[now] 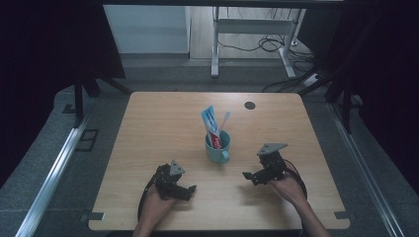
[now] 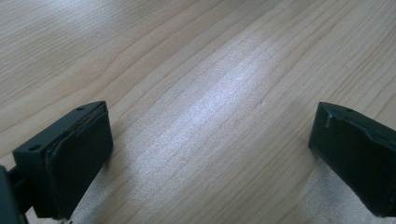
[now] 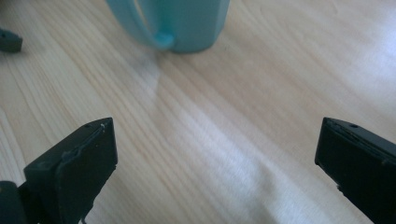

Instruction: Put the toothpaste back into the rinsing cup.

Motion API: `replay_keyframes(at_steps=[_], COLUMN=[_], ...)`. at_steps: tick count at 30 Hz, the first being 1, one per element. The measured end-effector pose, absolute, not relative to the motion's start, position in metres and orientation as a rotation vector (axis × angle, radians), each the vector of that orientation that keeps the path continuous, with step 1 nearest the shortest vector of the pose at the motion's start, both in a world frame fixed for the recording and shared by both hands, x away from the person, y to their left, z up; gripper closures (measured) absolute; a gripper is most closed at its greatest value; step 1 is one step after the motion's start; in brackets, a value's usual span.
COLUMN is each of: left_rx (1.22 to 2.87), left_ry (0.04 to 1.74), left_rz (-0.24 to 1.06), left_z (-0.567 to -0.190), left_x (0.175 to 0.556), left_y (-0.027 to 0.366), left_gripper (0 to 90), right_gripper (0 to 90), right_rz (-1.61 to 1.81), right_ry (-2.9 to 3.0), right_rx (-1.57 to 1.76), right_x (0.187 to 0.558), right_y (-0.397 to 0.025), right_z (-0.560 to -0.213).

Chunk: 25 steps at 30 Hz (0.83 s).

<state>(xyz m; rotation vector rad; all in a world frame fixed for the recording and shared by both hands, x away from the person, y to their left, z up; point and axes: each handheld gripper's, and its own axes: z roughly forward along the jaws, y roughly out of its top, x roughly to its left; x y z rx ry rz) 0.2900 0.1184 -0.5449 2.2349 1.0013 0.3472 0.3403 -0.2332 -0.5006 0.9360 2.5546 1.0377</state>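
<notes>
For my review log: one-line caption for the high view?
Two open grippers, left and right, flank a teal mug holding toothpaste.

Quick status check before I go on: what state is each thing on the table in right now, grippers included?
Left gripper: open, nothing between the jaws, low over the table.
Right gripper: open, holding nothing, pointed toward the cup.
Teal cup: upright, handle toward the person, apart from both grippers.
Toothpaste tube: standing in the cup, leaning left.
Toothbrush: standing in the cup, head up.
Table: bare wood around the cup.
</notes>
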Motion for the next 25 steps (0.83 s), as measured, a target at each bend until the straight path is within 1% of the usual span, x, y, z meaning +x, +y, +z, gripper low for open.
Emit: replay_keyframes(at_steps=[9, 20, 25], left_rx=[2.235, 2.235, 2.235], left_ry=[1.001, 1.002, 1.002], left_rz=[0.347, 0.347, 0.347], left_z=[-0.545, -0.545, -0.545], left_x=[0.290, 0.290, 0.290], left_y=[0.118, 0.118, 0.118], left_gripper=[0.0, 0.0, 0.0], right_gripper=[0.0, 0.0, 0.0], right_rz=[1.061, 1.033, 1.026], right_ry=[2.531, 2.521, 2.520], right_rx=[0.958, 0.940, 0.935], right_x=[0.325, 0.315, 0.314], right_y=[-0.243, -0.247, -0.248], right_z=[-0.521, -0.544, -0.544])
